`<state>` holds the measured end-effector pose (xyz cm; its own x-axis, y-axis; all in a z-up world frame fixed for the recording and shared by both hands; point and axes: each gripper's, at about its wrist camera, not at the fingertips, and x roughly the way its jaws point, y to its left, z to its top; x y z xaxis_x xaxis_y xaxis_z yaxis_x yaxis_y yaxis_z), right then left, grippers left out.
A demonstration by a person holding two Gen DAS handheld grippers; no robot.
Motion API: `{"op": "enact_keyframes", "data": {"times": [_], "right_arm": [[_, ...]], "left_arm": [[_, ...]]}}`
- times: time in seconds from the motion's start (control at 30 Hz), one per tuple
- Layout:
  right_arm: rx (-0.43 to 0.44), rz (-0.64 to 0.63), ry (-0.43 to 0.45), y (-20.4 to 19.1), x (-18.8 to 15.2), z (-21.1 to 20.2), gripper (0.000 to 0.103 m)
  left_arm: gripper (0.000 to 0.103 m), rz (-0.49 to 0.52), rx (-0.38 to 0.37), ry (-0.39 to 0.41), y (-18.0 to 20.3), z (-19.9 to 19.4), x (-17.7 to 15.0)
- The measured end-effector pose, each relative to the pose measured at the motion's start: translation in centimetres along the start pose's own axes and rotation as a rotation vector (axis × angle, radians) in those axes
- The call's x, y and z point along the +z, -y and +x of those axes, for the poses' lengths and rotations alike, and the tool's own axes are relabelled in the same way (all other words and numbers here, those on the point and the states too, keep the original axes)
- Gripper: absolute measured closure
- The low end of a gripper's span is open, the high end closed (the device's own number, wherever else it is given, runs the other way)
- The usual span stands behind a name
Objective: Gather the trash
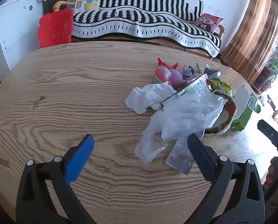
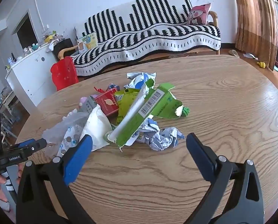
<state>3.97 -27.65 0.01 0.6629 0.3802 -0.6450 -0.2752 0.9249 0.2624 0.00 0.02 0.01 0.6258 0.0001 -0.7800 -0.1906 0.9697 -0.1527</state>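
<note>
Jaws of left gripper [image 1: 140,145] spread wide, empty, tilted down over round wood-grain table [image 1: 64,93] — right finger just above silver blister pack of pink pills [image 1: 180,157]. Right gripper [image 2: 139,145] likewise released, holding nothing, hovering near pile of trash. Nearest: crumpled clear plastic bag [image 1: 185,115], white tissue [image 1: 148,97], torn green cardboard carton with barcode [image 2: 148,110], crumpled blue-white wrapper [image 2: 157,136]. Further in — red cigarette pack [image 2: 108,101]. Beyond table, black-and-white striped sofa throw [image 2: 148,29], red plastic chair [image 2: 64,72].

A home living room; a striped-throw sofa [image 2: 148,35] with cushion [image 2: 198,15], curtains [image 2: 254,18], wooden table [image 2: 213,102].
</note>
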Motion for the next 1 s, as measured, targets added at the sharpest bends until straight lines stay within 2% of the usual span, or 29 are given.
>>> {"op": "enact_keyframes", "data": {"times": [0.7,0.73,1.0], "right_arm": [[0.001,-0.001,-0.005,0.2,0.5,0.0,0.006],[0.003,0.000,-0.006,0.4,0.7,-0.2,0.006],[-0.002,-0.001,-0.019,0.6,-0.1,0.1,0.006]], "left_arm": [[0.006,0.015,0.000,-0.003,-0.5,-0.2,-1.4],[0.006,0.002,0.005,-0.016,-0.5,0.1,-0.5],[0.006,-0.003,0.000,-0.012,0.0,0.7,-0.5]]}}
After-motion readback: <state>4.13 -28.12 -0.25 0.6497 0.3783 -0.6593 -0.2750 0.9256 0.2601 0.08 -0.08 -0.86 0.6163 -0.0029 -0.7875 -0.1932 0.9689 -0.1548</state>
